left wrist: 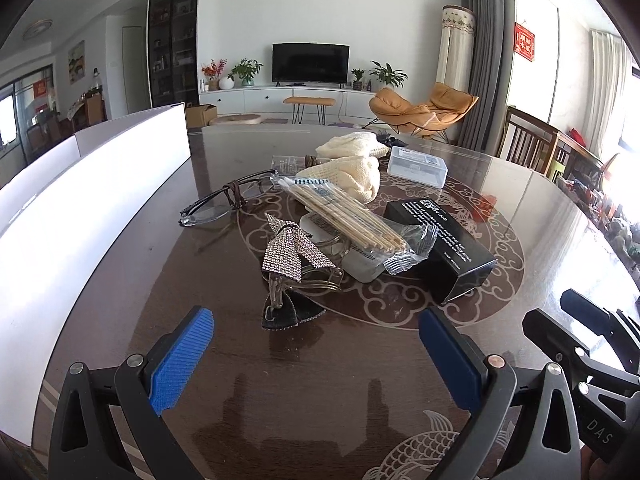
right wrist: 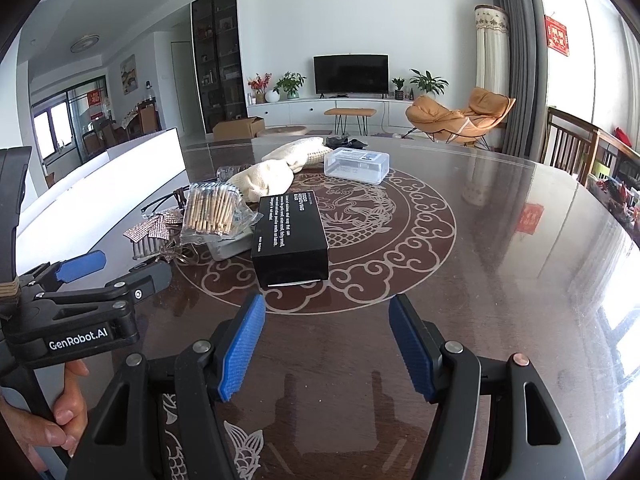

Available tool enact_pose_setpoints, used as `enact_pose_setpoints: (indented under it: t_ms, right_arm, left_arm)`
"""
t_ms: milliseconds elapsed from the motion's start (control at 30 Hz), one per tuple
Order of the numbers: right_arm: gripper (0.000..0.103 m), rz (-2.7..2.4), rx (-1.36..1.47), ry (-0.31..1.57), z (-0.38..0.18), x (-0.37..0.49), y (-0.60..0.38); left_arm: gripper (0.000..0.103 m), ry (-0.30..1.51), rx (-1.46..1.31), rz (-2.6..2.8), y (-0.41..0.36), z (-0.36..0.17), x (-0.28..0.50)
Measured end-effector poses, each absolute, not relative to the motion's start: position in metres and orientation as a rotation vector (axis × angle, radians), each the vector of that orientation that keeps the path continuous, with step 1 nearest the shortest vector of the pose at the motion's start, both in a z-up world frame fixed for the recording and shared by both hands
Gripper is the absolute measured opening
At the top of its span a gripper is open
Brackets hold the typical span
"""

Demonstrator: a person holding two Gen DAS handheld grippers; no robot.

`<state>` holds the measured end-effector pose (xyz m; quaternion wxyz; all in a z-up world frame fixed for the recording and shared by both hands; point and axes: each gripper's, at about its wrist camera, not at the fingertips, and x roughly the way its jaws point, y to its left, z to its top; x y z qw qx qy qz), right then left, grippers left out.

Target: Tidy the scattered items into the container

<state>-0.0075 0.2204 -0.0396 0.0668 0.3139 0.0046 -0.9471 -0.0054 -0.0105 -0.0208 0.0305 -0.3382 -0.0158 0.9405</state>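
Two open tools, one blk box

A packet of sticks is lying across a pile at the middle of the table, with a boxed bar just right of it, eyeglasses to its left, cloth bundles and a lidded case sitting behind, and the container standing along the left edge.

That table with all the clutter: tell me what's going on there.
A person holds two grippers over the table, both with jaws open and empty. The left gripper faces the rhinestone hair clip and bagged cotton swabs; the right gripper faces the black box. Nothing is picked up yet; the white container stands at the left.
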Motion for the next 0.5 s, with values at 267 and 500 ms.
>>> enact_pose_setpoints:
  t_ms: [267,500]
  right_arm:
    - [0.066,-2.849,0.945,-0.012,-0.04,-0.009,0.224]
    - [0.066,-2.857,0.902,-0.028,-0.038,-0.003,0.225]
  left_arm:
    - [0.103,0.055,-1.007,2.919,0.002,-0.019,-0.001]
    - [0.103,0.061,-1.026,2.927,0.001,-0.02,-0.004]
